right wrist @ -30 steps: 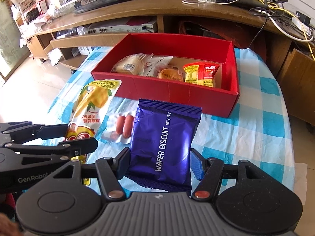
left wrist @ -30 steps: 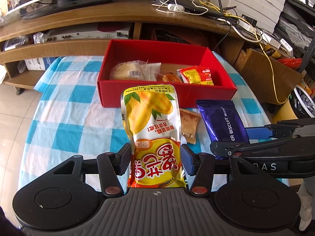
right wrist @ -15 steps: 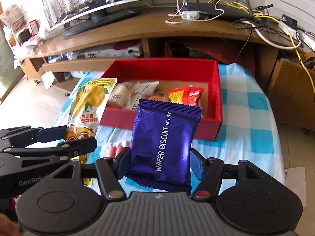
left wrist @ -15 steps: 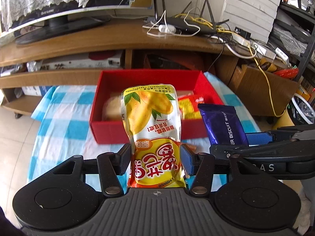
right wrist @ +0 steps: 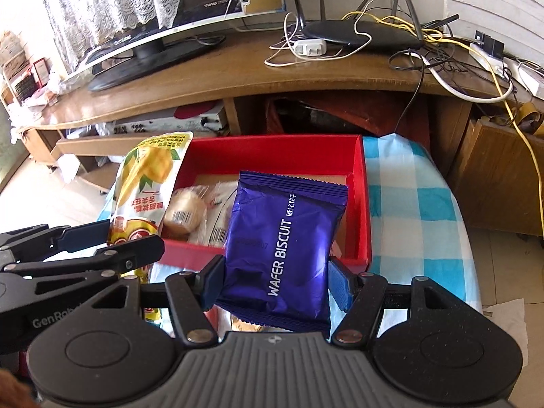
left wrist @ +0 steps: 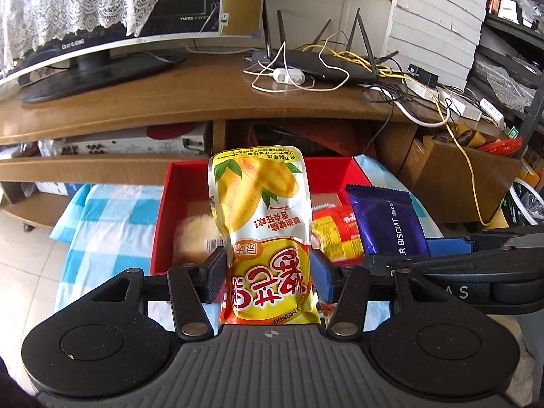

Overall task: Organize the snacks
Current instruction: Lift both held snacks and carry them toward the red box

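My left gripper (left wrist: 268,277) is shut on a yellow mango snack pouch (left wrist: 261,217), held upright above the near wall of the red box (left wrist: 161,210). My right gripper (right wrist: 275,280) is shut on a purple wafer biscuit pack (right wrist: 285,238), held over the red box (right wrist: 360,183). Each held pack also shows in the other view: the biscuit pack (left wrist: 387,221) at right, the mango pouch (right wrist: 146,183) at left. Inside the box lie a round bun in clear wrap (right wrist: 185,210) and a red and yellow packet (left wrist: 336,234).
The box stands on a table with a blue and white checked cloth (right wrist: 414,204). Behind it runs a wooden TV stand (left wrist: 170,102) with a monitor (left wrist: 85,34), a router (right wrist: 360,34) and tangled cables. A cardboard box (left wrist: 452,170) sits on the floor at right.
Both grippers have risen and moved forward with their packs, from above the cloth in front of the box to over the box. The views now tilt up toward the TV stand.
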Action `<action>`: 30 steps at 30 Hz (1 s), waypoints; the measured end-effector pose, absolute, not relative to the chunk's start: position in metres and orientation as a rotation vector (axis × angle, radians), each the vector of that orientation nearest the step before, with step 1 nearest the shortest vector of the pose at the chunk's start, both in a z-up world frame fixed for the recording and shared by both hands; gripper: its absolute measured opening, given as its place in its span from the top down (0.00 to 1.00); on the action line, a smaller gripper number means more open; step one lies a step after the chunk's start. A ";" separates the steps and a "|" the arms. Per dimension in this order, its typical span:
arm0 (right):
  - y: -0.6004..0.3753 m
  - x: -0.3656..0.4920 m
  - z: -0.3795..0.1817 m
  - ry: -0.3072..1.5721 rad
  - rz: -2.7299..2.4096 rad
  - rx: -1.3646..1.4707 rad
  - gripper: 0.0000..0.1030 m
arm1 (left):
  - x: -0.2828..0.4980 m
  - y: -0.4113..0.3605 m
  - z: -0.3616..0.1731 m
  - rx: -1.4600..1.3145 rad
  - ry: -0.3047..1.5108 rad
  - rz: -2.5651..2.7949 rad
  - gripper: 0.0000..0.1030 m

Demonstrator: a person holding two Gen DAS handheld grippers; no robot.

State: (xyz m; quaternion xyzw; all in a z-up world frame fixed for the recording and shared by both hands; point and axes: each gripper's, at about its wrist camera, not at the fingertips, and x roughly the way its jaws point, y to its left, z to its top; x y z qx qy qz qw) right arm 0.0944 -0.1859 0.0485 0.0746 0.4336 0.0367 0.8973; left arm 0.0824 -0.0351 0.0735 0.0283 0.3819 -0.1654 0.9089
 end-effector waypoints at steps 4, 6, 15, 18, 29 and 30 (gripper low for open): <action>-0.189 0.105 0.048 0.899 0.070 0.167 0.36 | 0.092 -0.038 0.073 0.058 0.781 -0.340 0.43; -0.190 0.111 0.048 0.898 0.070 0.169 0.36 | 0.097 -0.038 0.073 0.053 0.779 -0.337 0.43; -0.193 0.136 0.047 0.903 0.063 0.171 0.36 | 0.121 -0.044 0.070 0.052 0.775 -0.317 0.43; -0.194 0.147 0.043 0.909 0.061 0.174 0.36 | 0.128 -0.045 0.067 0.055 0.778 -0.311 0.43; -0.193 0.171 0.033 0.924 0.059 0.180 0.36 | 0.150 -0.047 0.058 0.054 0.793 -0.286 0.44; -0.193 0.173 0.031 0.926 0.059 0.180 0.36 | 0.151 -0.047 0.057 0.055 0.796 -0.284 0.44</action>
